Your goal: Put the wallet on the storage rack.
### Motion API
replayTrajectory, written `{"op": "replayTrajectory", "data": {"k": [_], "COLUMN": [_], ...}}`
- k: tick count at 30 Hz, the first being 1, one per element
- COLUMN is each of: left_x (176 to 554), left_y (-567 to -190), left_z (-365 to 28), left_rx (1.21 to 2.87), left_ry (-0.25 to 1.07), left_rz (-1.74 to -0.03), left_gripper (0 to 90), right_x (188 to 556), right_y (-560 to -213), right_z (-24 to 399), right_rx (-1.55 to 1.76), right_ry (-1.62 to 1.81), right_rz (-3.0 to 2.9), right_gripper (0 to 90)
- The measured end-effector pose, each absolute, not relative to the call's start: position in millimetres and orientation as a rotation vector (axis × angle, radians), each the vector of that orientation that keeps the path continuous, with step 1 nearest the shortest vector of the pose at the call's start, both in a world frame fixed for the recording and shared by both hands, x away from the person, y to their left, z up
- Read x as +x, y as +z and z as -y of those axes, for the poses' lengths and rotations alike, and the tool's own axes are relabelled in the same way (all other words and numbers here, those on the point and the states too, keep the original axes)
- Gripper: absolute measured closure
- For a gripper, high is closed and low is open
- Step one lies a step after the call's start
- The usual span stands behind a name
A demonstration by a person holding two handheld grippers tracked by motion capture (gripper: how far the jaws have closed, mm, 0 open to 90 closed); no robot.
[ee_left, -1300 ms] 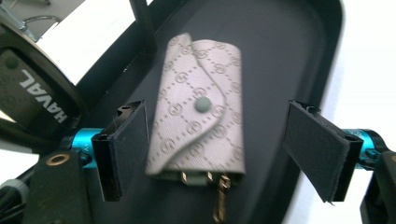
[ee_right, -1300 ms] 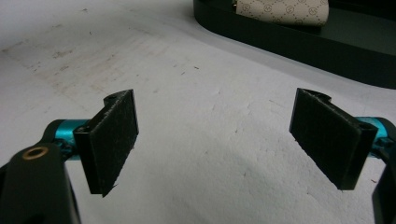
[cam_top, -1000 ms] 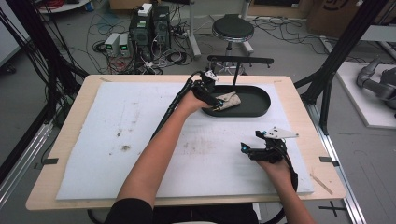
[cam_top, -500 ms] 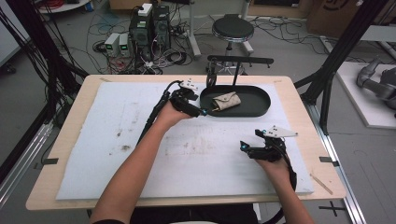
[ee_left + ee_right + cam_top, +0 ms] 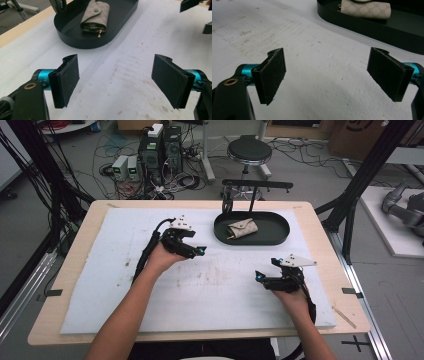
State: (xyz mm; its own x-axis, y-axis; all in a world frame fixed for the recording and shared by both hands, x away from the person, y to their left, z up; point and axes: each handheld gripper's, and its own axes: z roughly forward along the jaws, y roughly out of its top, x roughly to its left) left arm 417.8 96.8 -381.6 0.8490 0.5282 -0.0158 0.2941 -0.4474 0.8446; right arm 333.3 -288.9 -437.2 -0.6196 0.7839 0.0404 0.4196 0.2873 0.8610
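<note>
Pouch (image 5: pixel 242 228) in tray (image 5: pixel 277 236); both tongs gape empty.

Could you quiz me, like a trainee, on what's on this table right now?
1. True or false: the beige pouch lies inside the black oval tray.
2. Which gripper is nearer the tray: A) left gripper B) right gripper?
3. Fill in: both grippers' jaws stand ____.

Key: 1 true. 2 A. 3 open, holding nothing.
</note>
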Motion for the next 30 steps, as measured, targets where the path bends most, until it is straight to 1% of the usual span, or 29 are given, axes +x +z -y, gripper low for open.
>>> {"op": "replayTrajectory", "data": {"k": [5,14,19,22,30], "left_x": [398,368,356,350,335], "left_y": [-382,-387,-395,-403,-414], "left_z": [-111,-130,-140,-148,-164], "left_rx": [2.060,2.017,2.002,1.985,1.940], "left_ry": [0.355,0.376,0.364,0.348,0.340], "left_rz": [-0.604,-0.603,-0.602,-0.643,-0.675], "left_gripper": [22.2,22.1,22.1,21.9,21.6], "right_x": [334,335,335,335,337], "right_y": [-437,-438,-438,-438,-439], "right_z": [289,288,289,289,291], "right_rx": [1.080,1.084,1.083,1.088,1.102], "right_ry": [1.271,1.272,1.271,1.279,1.287], "right_rz": [-2.172,-2.173,-2.174,-2.171,-2.181], "right_gripper": [15.8,15.7,15.8,15.7,15.8]}}
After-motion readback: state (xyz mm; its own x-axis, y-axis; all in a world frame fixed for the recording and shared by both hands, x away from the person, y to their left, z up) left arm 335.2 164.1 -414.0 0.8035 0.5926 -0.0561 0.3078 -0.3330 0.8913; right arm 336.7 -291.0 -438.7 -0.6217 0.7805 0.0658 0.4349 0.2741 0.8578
